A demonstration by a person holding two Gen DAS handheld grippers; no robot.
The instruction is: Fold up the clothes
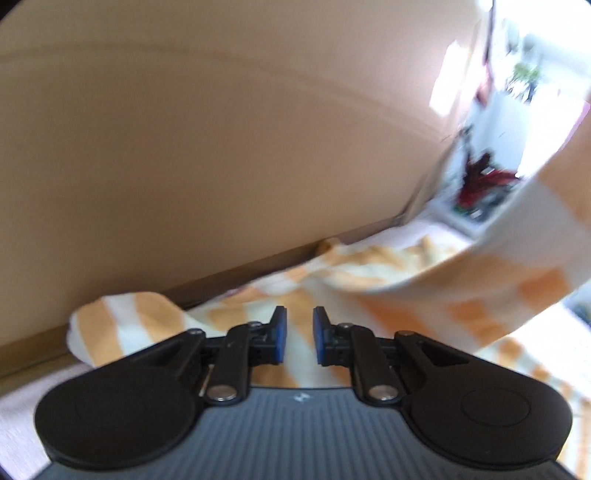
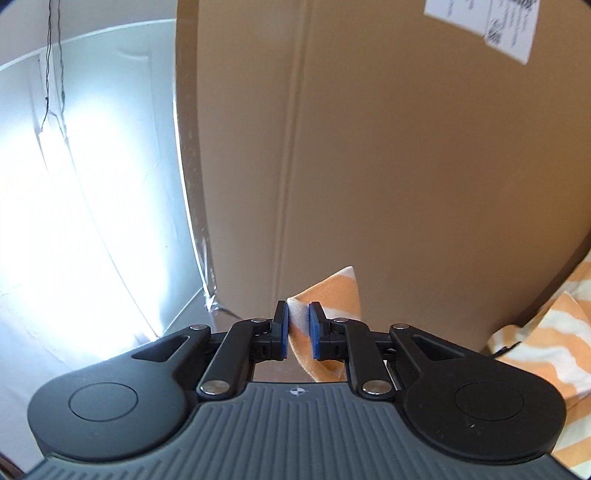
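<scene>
Lying crumpled against the cardboard box, the soft orange-and-white striped garment rises at one edge. The right gripper pinches a fabric corner between blue-padded fingers. The left gripper stands parted, empty. The box's white label print is illegible.

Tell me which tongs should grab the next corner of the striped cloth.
Left. The left tongs are open and empty just above the cloth; the right tongs already pinch a corner.
</scene>
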